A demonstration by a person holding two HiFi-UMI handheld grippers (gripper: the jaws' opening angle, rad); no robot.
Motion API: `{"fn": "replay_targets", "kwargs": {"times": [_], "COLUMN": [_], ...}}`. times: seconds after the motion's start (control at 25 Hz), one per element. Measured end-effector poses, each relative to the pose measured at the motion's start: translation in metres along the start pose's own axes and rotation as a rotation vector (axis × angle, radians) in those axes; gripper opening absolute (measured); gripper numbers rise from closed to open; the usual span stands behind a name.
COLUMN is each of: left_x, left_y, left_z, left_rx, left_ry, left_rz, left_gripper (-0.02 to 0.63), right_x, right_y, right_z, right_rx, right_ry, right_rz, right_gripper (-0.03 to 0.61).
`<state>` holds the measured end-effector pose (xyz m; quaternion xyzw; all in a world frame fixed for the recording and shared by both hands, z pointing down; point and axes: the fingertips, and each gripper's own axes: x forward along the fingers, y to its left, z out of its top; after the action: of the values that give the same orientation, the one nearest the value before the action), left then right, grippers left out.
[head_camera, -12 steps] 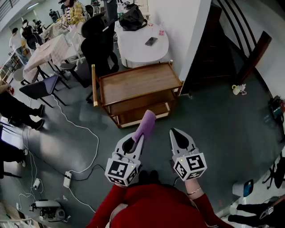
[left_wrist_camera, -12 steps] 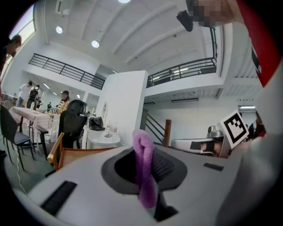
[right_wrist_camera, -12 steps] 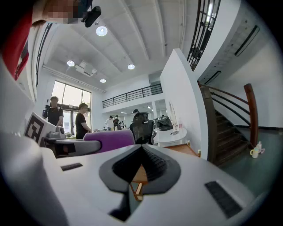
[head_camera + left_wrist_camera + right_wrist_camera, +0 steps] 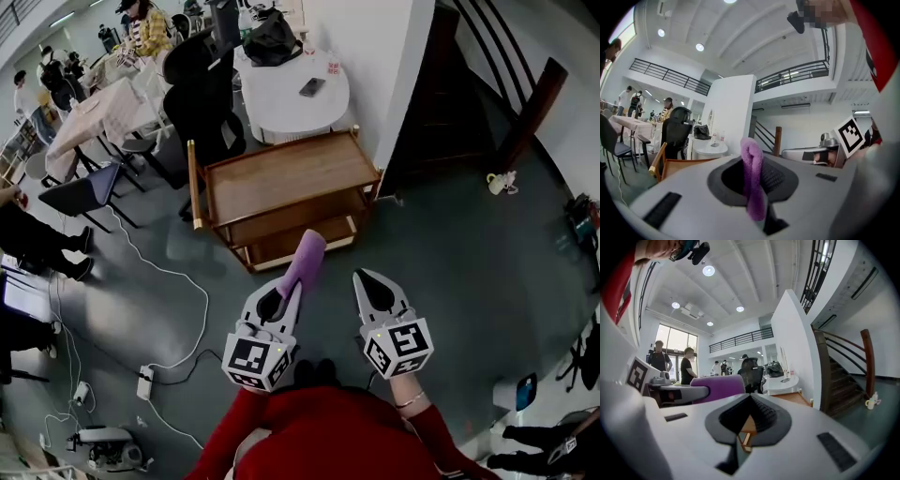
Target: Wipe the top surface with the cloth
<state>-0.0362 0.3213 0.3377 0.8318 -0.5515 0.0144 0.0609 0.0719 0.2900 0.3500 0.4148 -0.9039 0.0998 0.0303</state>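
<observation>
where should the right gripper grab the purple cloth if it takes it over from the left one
The free end of the cloth, sticking out past the tips of the left gripper. Come from the right, jaws across its narrow width: it's a slim folded strip held out forward. The right gripper sits beside it, shut and empty, so it would probably have to open first.

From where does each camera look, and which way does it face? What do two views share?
Head view: on the person's head, facing steeply down at the wooden cart; shows red sleeves, left tongs shut on the purple cloth, right tongs shut, empty.
Left gripper view: on the left tongs, facing along them toward the cart; shows the clamped cloth.
Right gripper view: on the right tongs, facing the cart and staircase.
Shared: both gripper views show cloth and cart.
</observation>
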Motion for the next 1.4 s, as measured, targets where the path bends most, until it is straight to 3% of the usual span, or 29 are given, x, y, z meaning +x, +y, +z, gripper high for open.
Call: {"fn": "replay_targets", "kwargs": {"times": [0.52,0.84,1.08,1.4], "left_x": [0.029,0.061,0.122,0.224], "left_y": [-0.001,0.028,0.071,0.14], "left_z": [-0.009,-0.012,-0.021,-0.007], "left_rx": [-0.028,-0.04,-0.059,-0.073], "left_ry": [0.032,0.064,0.098,0.126], "left_rz": [0.018,0.073,0.091,0.046], "left_gripper": [0.052,0.052,0.052,0.052], "right_x": [0.004,0.034,0.094,0.196], "right_y": [-0.033,-0.057,-0.094,-0.151], "right_z": [-0.003,-0.002,0.0,0.04], "right_rx": [0.052,0.069,0.076,0.043], "right_ry": [0.011,0.029,0.047,0.054], "right_rz": [0.013,0.004,0.015,-0.023], "right_gripper": [0.012,0.012,0.012,0.012]}}
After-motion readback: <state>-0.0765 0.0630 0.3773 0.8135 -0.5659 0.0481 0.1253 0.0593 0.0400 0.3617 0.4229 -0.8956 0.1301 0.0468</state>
